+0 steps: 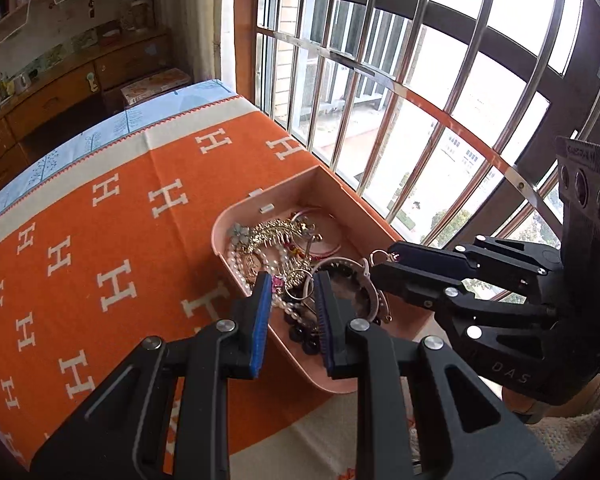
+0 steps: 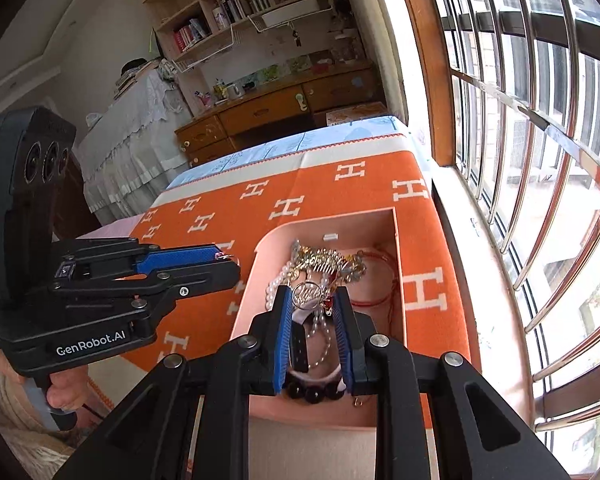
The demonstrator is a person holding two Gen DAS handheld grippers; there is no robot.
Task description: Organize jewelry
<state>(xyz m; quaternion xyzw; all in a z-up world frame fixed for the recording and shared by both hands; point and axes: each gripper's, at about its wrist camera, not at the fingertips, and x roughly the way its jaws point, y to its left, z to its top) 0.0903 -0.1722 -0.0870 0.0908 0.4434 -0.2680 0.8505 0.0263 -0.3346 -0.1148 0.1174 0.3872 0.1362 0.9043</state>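
The orange H-patterned cloth (image 2: 340, 208) is bare except for 1 open pink box (image 2: 247, 300) beside the barred window (image 2: 520, 160). I see no sorted groups and no second container, so by my reading the organizing has barely begun. Nearly all the jewelry is in that box as 1 tangled heap (image 2: 324, 262): pearl strands, a gold comb, a red bangle and dark beads. All of it has yet to be separated.

Both tools hang over the near end of the box with the jaws narrow. The right hand-held gripper (image 2: 312, 292) pinches a silver hoop (image 2: 307, 294) at its tips; the left wrist view shows the hoop caught at the nose of that tool. The left hand-held gripper (image 1: 292, 278) is nearly closed. From the right wrist view a tiny shiny piece (image 2: 225, 256) appears nipped at its tip, too small to identify.
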